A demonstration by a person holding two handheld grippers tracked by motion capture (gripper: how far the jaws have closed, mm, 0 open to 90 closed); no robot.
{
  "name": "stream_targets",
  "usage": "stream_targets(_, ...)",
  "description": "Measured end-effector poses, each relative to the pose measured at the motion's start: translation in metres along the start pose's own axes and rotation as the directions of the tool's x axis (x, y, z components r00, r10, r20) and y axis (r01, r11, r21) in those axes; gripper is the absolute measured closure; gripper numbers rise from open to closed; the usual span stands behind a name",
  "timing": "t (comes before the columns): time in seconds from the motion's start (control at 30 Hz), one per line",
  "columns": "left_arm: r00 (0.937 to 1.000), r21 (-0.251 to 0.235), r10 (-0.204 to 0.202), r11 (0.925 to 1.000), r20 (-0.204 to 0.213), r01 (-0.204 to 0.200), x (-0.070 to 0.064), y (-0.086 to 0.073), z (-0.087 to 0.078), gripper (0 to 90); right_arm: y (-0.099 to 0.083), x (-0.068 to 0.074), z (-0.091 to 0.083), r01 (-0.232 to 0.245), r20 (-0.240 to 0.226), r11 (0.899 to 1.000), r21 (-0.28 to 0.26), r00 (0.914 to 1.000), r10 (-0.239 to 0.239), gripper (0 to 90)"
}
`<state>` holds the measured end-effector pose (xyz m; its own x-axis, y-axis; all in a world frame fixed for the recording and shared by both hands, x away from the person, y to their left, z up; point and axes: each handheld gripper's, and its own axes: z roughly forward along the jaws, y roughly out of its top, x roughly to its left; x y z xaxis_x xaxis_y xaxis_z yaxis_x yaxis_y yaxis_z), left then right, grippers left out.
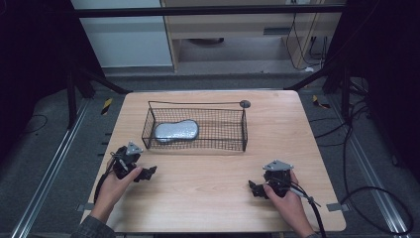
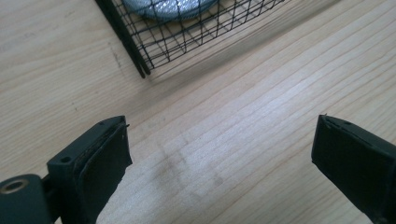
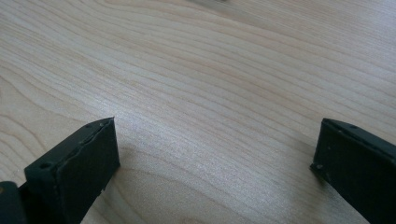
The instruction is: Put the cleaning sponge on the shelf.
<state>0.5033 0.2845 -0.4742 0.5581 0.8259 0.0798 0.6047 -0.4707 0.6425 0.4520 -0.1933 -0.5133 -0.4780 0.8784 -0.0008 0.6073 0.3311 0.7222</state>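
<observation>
1. On the high view, a black wire basket (image 1: 237, 130) sits on the far half of the wooden table (image 1: 213, 198), a little left of centre.
2. Inside it lies a silvery, peanut-shaped pouch (image 1: 176, 131), flat on the mesh floor and tucked toward the basket's left end.
3. Left gripper (image 1: 144, 173) rests low at the table's near-left, held in the person's left hand (image 1: 116, 186), near the basket's front-left corner but apart from it.
4. Over to the left gripper view: its jaws are spread wide, bare wood grain between them, nothing in their grasp.
5. In that same view the basket's corner (image 2: 140, 65) stands just ahead, and the pouch's shiny edge (image 2: 177, 7) shows through the mesh at the top.
6. Right gripper (image 1: 255, 189) sits at the near-right of the table in the right hand (image 1: 287, 201), well apart from the basket.
7. The right gripper view has its jaws parted wide too, with plain tabletop (image 3: 210, 93) between them and nothing gripped.
8. Cables trail back from both grippers toward the near edge.
</observation>
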Motion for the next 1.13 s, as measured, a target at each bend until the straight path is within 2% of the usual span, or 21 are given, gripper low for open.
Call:
stream_targets(0.33,0.9994,0.018,-0.032,0.9993,-0.013,0.032,0.009,-0.011,0.013,3.8,0.0,0.0,0.0,0.0,0.0,1.0,0.0,1.0,0.0,0.4)
stream_targets(0.5,0.9994,0.03,-0.035,0.999,-0.005,0.035,0.01,-0.013,0.019,3.6,0.0,0.0,0.0,0.0,0.0,1.0,0.0,1.0,0.0,0.4)
stream_targets(0.67,0.9981,-0.004,-0.056,0.9984,0.024,0.056,0.013,-0.017,0.023,0.4,0.0,0.0,0.0,0.0,0.0,1.0,0.0,1.0,0.0,0.4)
stream_targets(0.83,0.9974,-0.086,-0.071,0.9937,0.016,0.072,0.011,-0.026,0.024,0.0,0.0,0.0,0.0,0.0,0.0,1.0,0.0,1.0,0.0,0.4)
stream_targets(1.13,0.9968,-0.086,-0.08,0.9931,0.008,0.08,0.01,-0.027,0.023,0.0,0.001,0.0,0.001,0.0,0.002,1.0,0.001,1.0,0.0,0.3)
